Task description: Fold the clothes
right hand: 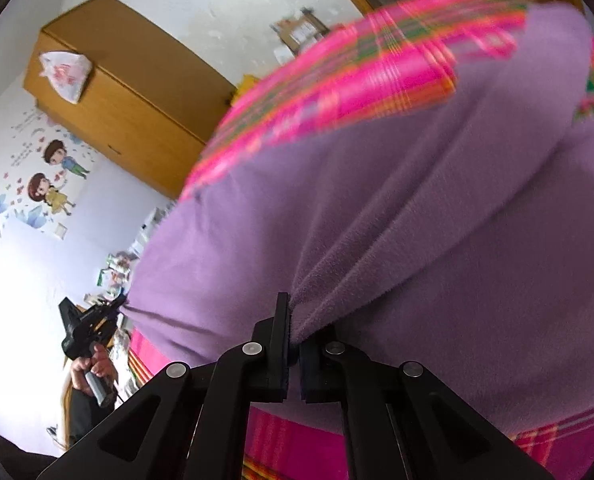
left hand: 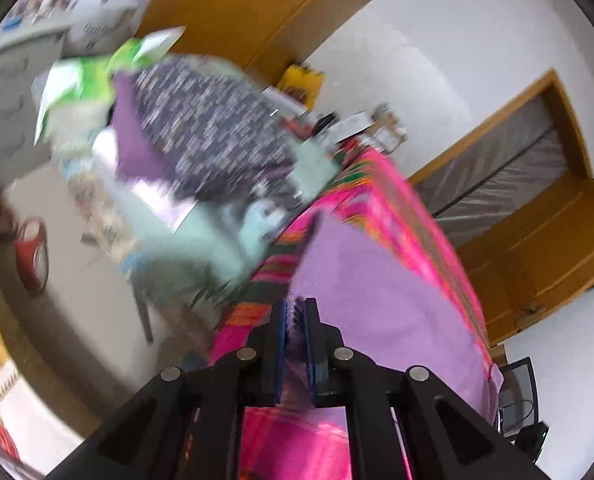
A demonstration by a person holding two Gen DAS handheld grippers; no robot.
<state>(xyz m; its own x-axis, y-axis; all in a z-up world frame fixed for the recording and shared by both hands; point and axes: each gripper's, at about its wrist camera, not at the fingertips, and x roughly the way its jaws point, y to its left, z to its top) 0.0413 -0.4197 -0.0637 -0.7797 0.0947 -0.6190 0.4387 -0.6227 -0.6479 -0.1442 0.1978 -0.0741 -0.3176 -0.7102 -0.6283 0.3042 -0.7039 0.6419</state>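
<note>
A purple fleece garment point(left hand: 381, 300) hangs stretched above the bed with the pink plaid cover point(left hand: 397, 200). My left gripper point(left hand: 296, 312) is shut on one edge of it. My right gripper point(right hand: 293, 328) is shut on another bunched edge of the same purple garment point(right hand: 377, 220), which fills most of the right wrist view. The left gripper point(right hand: 91, 326) also shows in the right wrist view at the far left, in a hand, holding the cloth's other end. The view from the left wrist is blurred by motion.
A pile of other clothes point(left hand: 201, 128), dark patterned, purple and mint, lies beyond the bed. A wooden wardrobe point(right hand: 125, 96) stands against the wall with a plastic bag point(right hand: 67, 72) on top. A wooden door frame point(left hand: 537, 208) is at the right. A red object point(left hand: 33, 256) lies on the floor.
</note>
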